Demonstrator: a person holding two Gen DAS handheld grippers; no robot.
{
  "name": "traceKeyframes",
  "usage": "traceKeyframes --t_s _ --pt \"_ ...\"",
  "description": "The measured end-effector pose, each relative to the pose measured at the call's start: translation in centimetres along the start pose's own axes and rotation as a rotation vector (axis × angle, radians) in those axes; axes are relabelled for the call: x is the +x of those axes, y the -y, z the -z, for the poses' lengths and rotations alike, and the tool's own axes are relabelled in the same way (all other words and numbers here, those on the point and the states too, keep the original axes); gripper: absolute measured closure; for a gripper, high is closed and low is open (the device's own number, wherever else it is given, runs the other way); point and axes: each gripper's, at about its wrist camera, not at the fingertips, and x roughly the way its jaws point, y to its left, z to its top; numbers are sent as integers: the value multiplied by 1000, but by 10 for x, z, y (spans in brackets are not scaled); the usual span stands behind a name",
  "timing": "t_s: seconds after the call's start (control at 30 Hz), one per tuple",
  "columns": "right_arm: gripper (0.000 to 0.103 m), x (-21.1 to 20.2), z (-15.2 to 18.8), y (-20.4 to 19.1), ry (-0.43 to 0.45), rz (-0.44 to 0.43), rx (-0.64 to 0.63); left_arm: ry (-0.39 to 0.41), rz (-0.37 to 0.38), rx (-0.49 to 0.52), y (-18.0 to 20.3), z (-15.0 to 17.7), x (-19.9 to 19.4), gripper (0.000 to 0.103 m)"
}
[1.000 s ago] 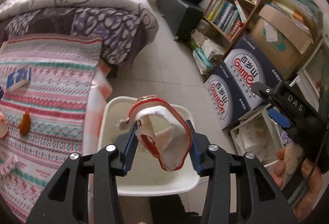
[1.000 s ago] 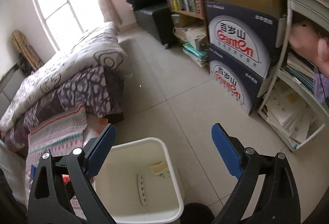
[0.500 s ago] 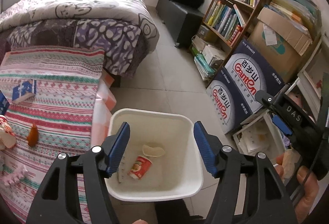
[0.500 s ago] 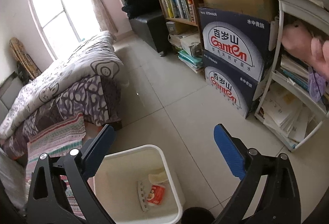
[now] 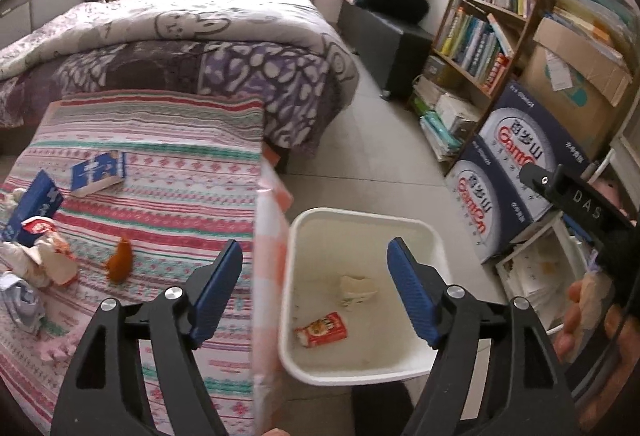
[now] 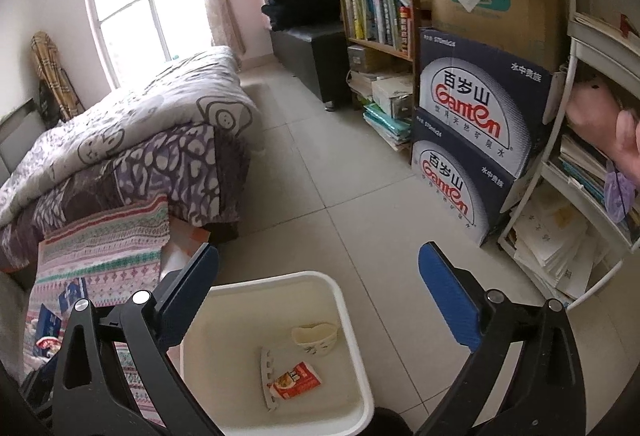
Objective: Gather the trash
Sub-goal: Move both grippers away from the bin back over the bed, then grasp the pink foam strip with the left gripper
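The blue-padded fingers of the left gripper (image 5: 314, 290) have just been spreading apart and stand open with nothing between them, poised above the edge of the striped, patterned bedspread (image 5: 160, 196) and the white rectangular plastic bin (image 5: 360, 220) on the tiled floor. The right gripper (image 6: 318, 290) has just been widening too, its fingers far apart and empty over the same bin. Inside the bin lie a crumpled red-and-white snack wrapper (image 5: 321, 329), a cream-coloured crushed paper cup (image 5: 357, 287) and, seen from the right, a pale notched strip (image 6: 267, 380) I cannot identify. More trash sits on the bedspread: a heap of crumpled paper and wrappers (image 5: 38, 256), partly cut off at the frame's edge, a small orange scrap (image 5: 120, 260) and blue-and-white booklets (image 5: 98, 172).
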Motion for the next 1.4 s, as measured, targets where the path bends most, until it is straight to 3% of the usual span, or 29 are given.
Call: traceKeyframes --t_s 0.23,0.4,0.67,0.9,1.07,1.27,1.4 --pt "7 3 11 -34 -28 -34 -69 -27 -63 -19 -32 10 0 28" --pt "7 5 20 -60 -48 -58 -112 -61 -100 -21 -55 16 0 22" --pt "7 10 34 -94 -96 -96 -160 -197 -197 79 -95 31 8 14" --pt "7 14 49 -124 -144 -137 -213 -358 -271 77 -151 49 23 12" --pt "7 15 60 -144 -167 -155 -259 -467 -266 67 -185 68 37 12" --pt "7 21 71 -162 -202 -169 -301 -537 -255 97 -214 90 55 12" --pt "7 25 77 -175 -234 -191 -312 -539 -217 110 -220 98 54 22"
